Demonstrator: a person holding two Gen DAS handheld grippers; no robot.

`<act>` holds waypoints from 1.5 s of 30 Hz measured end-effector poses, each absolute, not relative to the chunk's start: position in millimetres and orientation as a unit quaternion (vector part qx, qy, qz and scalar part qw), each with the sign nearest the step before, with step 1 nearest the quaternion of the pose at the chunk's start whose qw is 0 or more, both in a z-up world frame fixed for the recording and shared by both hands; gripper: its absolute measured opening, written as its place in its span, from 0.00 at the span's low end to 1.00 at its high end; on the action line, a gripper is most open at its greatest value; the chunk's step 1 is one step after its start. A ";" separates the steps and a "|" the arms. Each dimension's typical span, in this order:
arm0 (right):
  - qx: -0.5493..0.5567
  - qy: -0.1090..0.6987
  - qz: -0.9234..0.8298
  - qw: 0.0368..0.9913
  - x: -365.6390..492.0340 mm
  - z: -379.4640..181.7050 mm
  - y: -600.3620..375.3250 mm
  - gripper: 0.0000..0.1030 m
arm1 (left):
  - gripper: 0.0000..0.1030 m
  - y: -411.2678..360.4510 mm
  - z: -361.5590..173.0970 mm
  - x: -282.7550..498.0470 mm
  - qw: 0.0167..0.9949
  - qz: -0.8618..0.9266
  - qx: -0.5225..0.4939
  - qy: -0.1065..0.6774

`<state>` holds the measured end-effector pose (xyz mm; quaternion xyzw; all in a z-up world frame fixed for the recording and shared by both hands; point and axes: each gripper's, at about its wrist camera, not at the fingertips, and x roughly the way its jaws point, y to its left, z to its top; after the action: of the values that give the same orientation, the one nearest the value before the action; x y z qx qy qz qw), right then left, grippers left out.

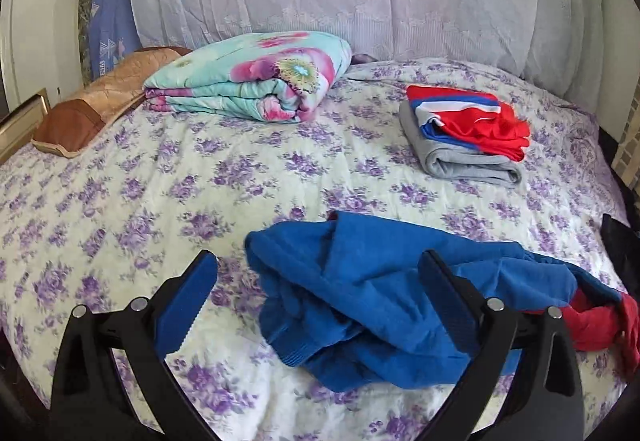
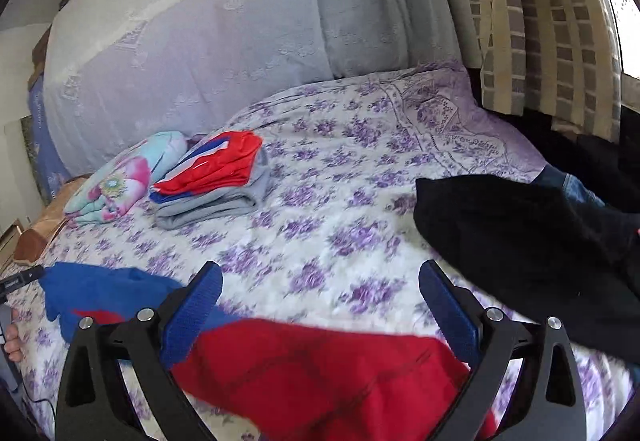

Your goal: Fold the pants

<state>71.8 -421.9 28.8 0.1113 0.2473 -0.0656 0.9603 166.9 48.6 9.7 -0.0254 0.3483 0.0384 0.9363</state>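
Observation:
The blue and red pants (image 1: pixel 360 301) lie crumpled on the flowered bedspread (image 1: pixel 160 181). In the left wrist view my left gripper (image 1: pixel 316 301) is open, its fingers wide apart over the blue part, the right finger (image 1: pixel 448 305) above the cloth. In the right wrist view my right gripper (image 2: pixel 320 305) is open above the red part of the pants (image 2: pixel 320 373); the blue part (image 2: pixel 104 301) trails to the left. Neither gripper holds cloth.
A folded stack of grey, red and blue clothes (image 1: pixel 464 133) sits at the back right, also in the right wrist view (image 2: pixel 216 181). A folded flowered quilt (image 1: pixel 248 81) and a brown pillow (image 1: pixel 92 105) lie at the back left. A black garment (image 2: pixel 532 249) lies right.

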 end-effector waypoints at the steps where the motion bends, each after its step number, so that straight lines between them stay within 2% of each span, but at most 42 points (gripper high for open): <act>1: 0.124 0.241 -0.050 0.961 70.2 33.6 -422.9 0.96 | 0.96 49.1 9.5 169.0 0.932 0.040 -0.025 0.358; 5: 0.146 0.250 0.032 0.957 29.9 16.8 -398.4 0.96 | 0.96 54.5 -6.4 148.9 0.928 0.011 -0.042 0.371; 9: 0.186 0.309 0.116 0.926 -9.2 -26.4 -359.2 0.96 | 0.96 46.3 -30.4 148.5 0.913 -0.017 -0.027 0.406; 13: 0.221 0.352 0.104 0.904 10.2 -56.0 -361.8 0.96 | 0.96 21.8 -44.1 171.6 0.906 -0.034 -0.013 0.423; 17: 0.305 0.345 0.072 0.885 46.8 -60.2 -400.8 0.95 | 0.95 16.4 -38.6 187.9 0.913 -0.017 -0.030 0.407; 19: 0.281 0.302 0.098 0.906 65.4 -26.6 -405.0 0.95 | 0.95 21.8 -21.5 197.3 0.918 -0.021 -0.068 0.391; 21: 0.203 0.253 0.109 0.940 101.2 15.5 -404.7 0.95 | 0.95 22.2 0.2 215.6 0.928 -0.023 -0.093 0.359; 24: 0.142 0.263 0.032 0.954 161.3 39.5 -409.6 0.95 | 0.95 11.9 16.5 247.0 0.930 0.013 -0.040 0.365; 26: 0.148 0.254 0.037 0.955 160.2 43.4 -411.1 0.95 | 0.95 16.4 19.7 238.7 0.931 0.000 -0.048 0.362; 30: 0.112 0.248 0.060 0.960 115.8 25.2 -402.1 0.96 | 0.96 33.6 3.7 209.9 0.929 -0.015 -0.034 0.367; 35: 0.135 0.318 0.070 0.936 111.0 -14.9 -411.6 0.96 | 0.96 45.0 -27.7 219.7 0.909 0.023 0.004 0.415; 42: 0.214 0.359 0.052 0.907 96.5 -50.7 -430.4 0.96 | 0.96 90.1 -62.5 178.5 0.880 0.026 -0.087 0.466; 45: 0.236 0.374 0.050 0.895 102.9 -61.2 -433.2 0.96 | 0.96 87.1 -64.6 164.0 0.879 0.025 -0.111 0.463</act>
<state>102.9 -433.2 -61.2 0.2365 0.3738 0.0500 0.8954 164.0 87.1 -64.6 -0.1115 0.4632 0.0254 0.8788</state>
